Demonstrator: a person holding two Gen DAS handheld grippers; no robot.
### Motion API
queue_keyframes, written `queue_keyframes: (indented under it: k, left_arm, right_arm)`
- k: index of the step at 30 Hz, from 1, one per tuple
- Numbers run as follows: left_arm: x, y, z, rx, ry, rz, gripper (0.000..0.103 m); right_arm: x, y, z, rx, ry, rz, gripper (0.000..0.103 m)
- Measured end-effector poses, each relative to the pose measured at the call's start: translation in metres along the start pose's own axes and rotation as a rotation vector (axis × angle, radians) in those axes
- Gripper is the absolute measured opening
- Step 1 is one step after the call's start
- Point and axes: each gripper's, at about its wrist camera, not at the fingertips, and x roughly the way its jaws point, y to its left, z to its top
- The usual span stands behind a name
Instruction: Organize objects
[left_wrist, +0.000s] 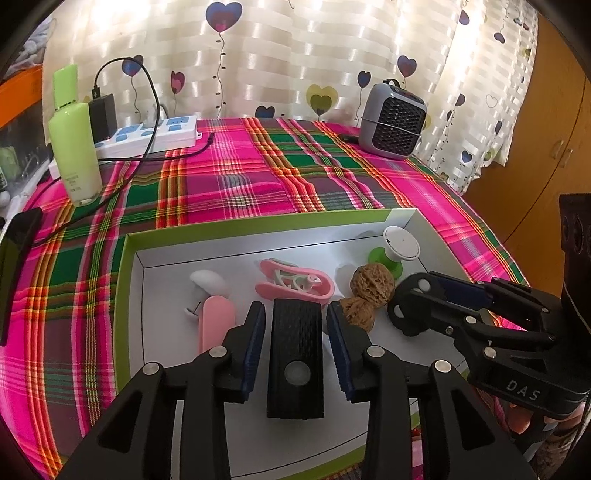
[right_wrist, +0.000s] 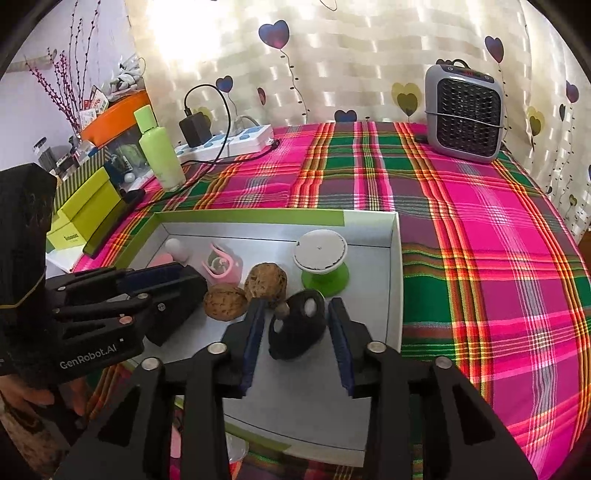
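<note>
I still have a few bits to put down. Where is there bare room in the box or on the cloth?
Free: the tablecloth between the box and the heater, and the stretch between the box and the power strip. Crowded: the box floor, with two walnuts, the pink clip, the green stand and both black pieces.

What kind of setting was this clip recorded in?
Probably a home, perhaps a bedroom or living room: a heart-print curtain behind a table under a bright plaid cloth, with a power strip, a small heater and a green lotion bottle on it.
</note>
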Motion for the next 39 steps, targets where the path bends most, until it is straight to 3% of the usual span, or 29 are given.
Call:
queue_keyframes:
  k: [11,25,39]
  left_arm:
    - [-0.003,0.000,-0.001,-0.009,-0.003,0.017,0.048]
    - [-0.023,-0.006,-0.012,-0.002,-0.033,0.052,0.061]
    - [-0.052,-0.013,-0.025,0.015,-0.078,0.114,0.062]
  right_arm:
    - [-0.002,0.005,0.000,-0.008,-0.005,-0.001,0.054]
    - [-0.018,0.006,-0.005,0.005,-0.033,-0.013,0.054]
    - [-0.042,0.019,-0.013,-0.021,-0.070,-0.005,0.054]
